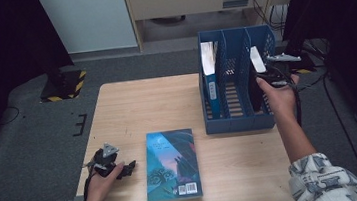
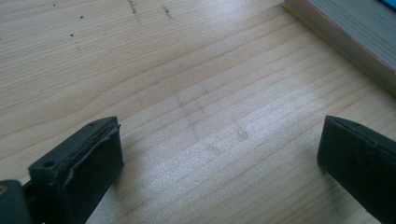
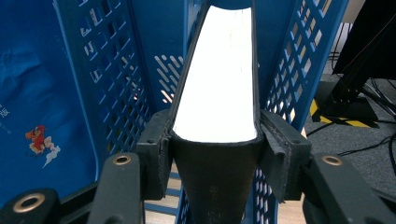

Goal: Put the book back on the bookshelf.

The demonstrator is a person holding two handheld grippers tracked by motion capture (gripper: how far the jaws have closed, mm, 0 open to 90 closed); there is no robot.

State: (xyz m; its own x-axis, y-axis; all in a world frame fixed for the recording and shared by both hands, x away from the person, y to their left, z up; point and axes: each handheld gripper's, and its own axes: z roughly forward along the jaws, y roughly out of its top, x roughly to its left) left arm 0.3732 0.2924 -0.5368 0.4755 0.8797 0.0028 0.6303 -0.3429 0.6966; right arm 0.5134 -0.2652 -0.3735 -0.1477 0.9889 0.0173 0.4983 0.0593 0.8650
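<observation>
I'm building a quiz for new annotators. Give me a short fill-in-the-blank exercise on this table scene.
1. The right hand-held gripper is clamped on a black book standing in the ____ file rack.
2. The book with the night-sky cover lies ____ on the table.
3. The left hand-held gripper has its jaws ____ above bare wood.
4. The rack holds ____ upright books.

Missing words: blue; flat; open; two

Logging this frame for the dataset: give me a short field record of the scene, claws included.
surface: wooden table
rack: blue file rack, three slots, far right of the table
left slot: blue book, upright
right slot: black book, upright, spine clamped by right claw
left claw: open over bare wood
flat on table: illustrated book, beside left claw
</observation>
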